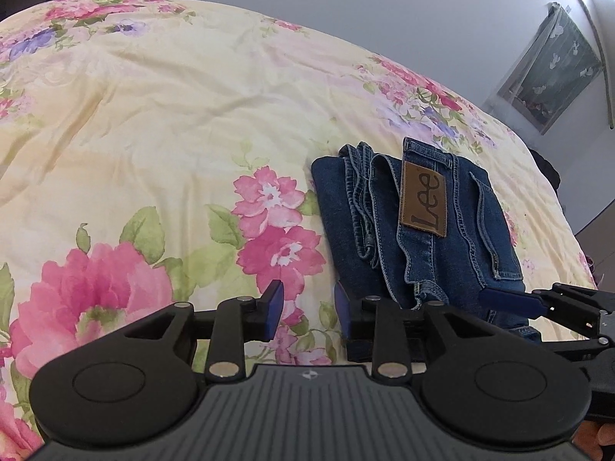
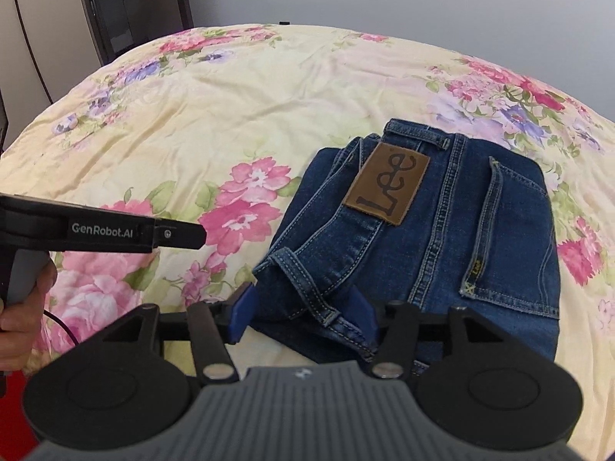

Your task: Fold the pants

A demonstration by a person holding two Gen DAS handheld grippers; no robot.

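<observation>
Folded Lee jeans are lying on the floral bedsheet, and I am holding both grippers at their near edge.

I am keeping the left gripper over the bare sheet just left of the denim stack, its blue pads standing apart with only printed flowers between them. I am hovering the right gripper at the near left corner of the jeans, its fingers spread wide with the hem folds sitting between them and not pinched. The brown leather patch is facing up, with a back pocket to its right. A hand is gripping the left tool's handle.
</observation>
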